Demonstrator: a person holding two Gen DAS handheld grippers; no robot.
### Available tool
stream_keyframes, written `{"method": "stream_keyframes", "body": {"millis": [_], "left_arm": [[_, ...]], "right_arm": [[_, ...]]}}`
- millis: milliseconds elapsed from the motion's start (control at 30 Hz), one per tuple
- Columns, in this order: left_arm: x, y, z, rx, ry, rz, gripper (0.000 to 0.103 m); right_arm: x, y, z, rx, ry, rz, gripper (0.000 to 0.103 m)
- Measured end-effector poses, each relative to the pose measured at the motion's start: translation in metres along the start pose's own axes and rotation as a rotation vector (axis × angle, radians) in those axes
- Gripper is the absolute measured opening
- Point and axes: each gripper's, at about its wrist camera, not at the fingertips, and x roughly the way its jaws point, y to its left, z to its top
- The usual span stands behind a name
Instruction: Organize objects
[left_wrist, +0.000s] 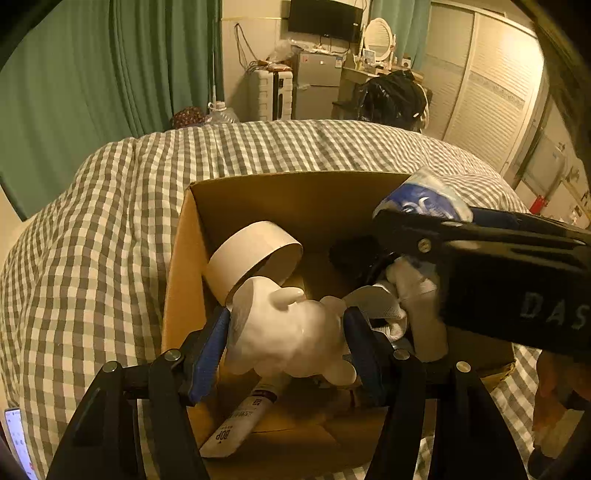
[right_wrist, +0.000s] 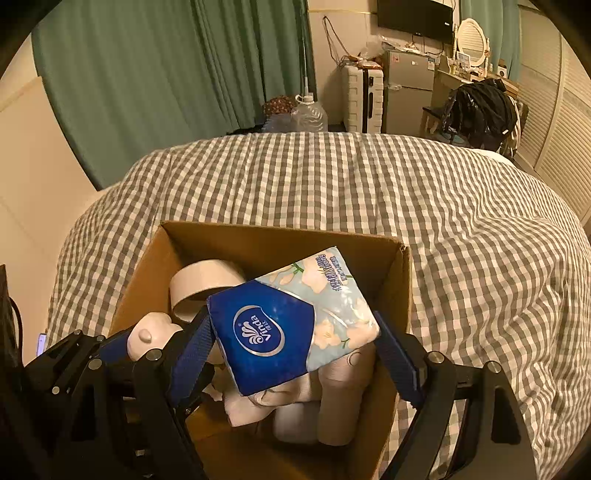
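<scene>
An open cardboard box (left_wrist: 295, 192) (right_wrist: 280, 236) sits on a checked bed. My left gripper (left_wrist: 288, 328) is shut on a white glove-shaped toy (left_wrist: 291, 328) just above the box; the toy also shows in the right wrist view (right_wrist: 147, 338). My right gripper (right_wrist: 291, 339) is shut on a blue Vinda tissue pack (right_wrist: 291, 321) above the box; the pack also shows in the left wrist view (left_wrist: 421, 201). Inside the box lie a roll of tape (left_wrist: 251, 254) (right_wrist: 201, 282), a tube (left_wrist: 240, 421) and white cloth (left_wrist: 402, 291).
The grey-and-white checked duvet (right_wrist: 332, 177) surrounds the box. Green curtains (left_wrist: 92, 74) hang behind. A fridge, suitcase, water jug (right_wrist: 308, 112) and a chair with dark clothes (right_wrist: 476, 107) stand beyond the bed. A phone (left_wrist: 16, 439) lies at the lower left.
</scene>
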Motion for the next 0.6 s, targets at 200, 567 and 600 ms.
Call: {"method": "stream_keyframes", "body": {"millis": [200, 567, 600], "left_arm": [[-0.01, 0.005, 0.011, -0.022, -0.025, 0.003, 0.085], [-0.05, 0.001, 0.029, -0.016, -0.088, 0.027, 0.094], [-0.056, 0.0, 0.031, -0.016, -0.094, 0.028, 0.094]], "right_arm": [[-0.007, -0.003, 0.006, 0.017, -0.026, 0.0, 0.087], [-0.059, -0.002, 0.02, 0.023, -0.147, -0.02, 0.1], [-0.066, -0.001, 0.021, 0.023, -0.157, -0.025, 0.1]]}}
